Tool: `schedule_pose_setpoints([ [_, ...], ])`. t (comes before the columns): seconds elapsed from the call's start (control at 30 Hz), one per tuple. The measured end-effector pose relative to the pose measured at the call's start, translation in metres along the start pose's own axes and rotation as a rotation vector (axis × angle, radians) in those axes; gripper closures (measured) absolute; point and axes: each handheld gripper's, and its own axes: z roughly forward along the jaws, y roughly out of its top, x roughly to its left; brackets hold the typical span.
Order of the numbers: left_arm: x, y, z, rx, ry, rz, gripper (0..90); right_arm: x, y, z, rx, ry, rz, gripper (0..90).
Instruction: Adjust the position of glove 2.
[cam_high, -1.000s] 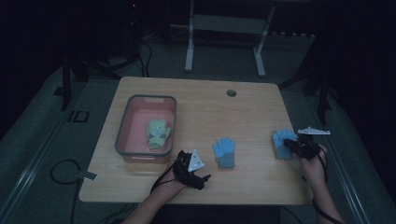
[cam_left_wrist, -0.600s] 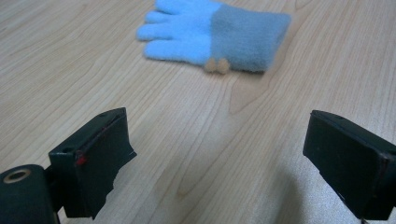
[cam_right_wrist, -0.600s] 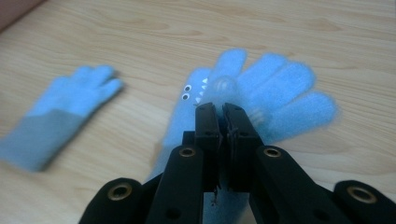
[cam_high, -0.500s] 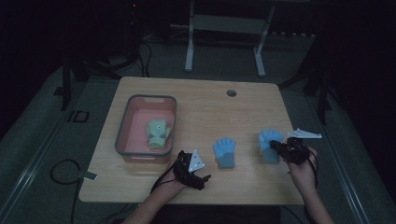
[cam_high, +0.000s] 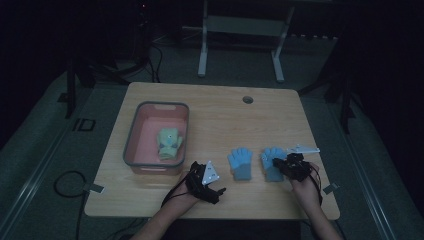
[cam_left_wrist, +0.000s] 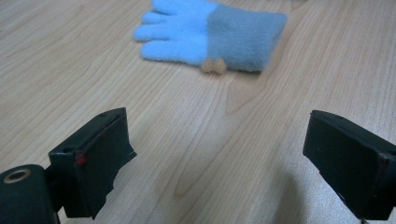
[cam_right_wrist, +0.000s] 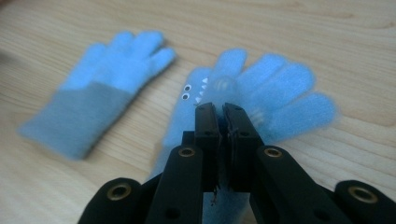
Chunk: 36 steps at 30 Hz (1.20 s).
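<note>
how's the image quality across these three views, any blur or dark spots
High view: dim and underexposed, the floor around the table near black. Left gripper view: bright, the blue glove slightly soft. Right gripper view: the left-hand glove is smeared, the jaws stay sharp.

**Two blue gloves side by side on the table**

A fuzzy light-blue glove with a face (cam_right_wrist: 261, 93), showing small white eyes and teeth, lies flat, fingers spread. Just beside it, apart, a second blue glove (cam_high: 241, 162) with a grey-blue cuff lies flat, fingers pointing away
</note>
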Motion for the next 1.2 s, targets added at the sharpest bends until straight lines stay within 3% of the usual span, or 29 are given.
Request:
schedule_pose_setpoints([
  [0.17,0.000,0.000,0.001,0.007,0.001,0.007,7.9,-0.005,-0.007,0.013,0.039,-0.009,0.002,84.6],
  [0.37,0.000,0.000,0.000,0.006,-0.002,0.007,7.9,-0.009,-0.010,0.018,0.049,-0.008,0.004,82.9],
  [0.6,0.000,-0.001,0.001,0.006,-0.004,0.006,7.9,-0.015,-0.006,0.008,0.034,0.033,-0.051,71.6],
  [0.7,0.000,-0.001,0.001,0.008,-0.004,0.005,7.9,-0.021,-0.004,0.003,0.037,0.064,-0.114,66.2],
  [0.87,0.001,-0.001,0.001,0.007,-0.004,0.003,7.9,-0.027,-0.003,0.009,0.051,0.118,-0.156,63.0],
  [1.1,0.001,-0.001,0.001,0.005,-0.007,0.000,7.9,-0.029,-0.006,0.020,0.074,0.109,-0.190,62.8],
  [1.2,0.001,-0.001,0.001,0.006,-0.008,0.001,7.9,-0.027,-0.009,0.021,0.072,0.103,-0.214,56.4],
])
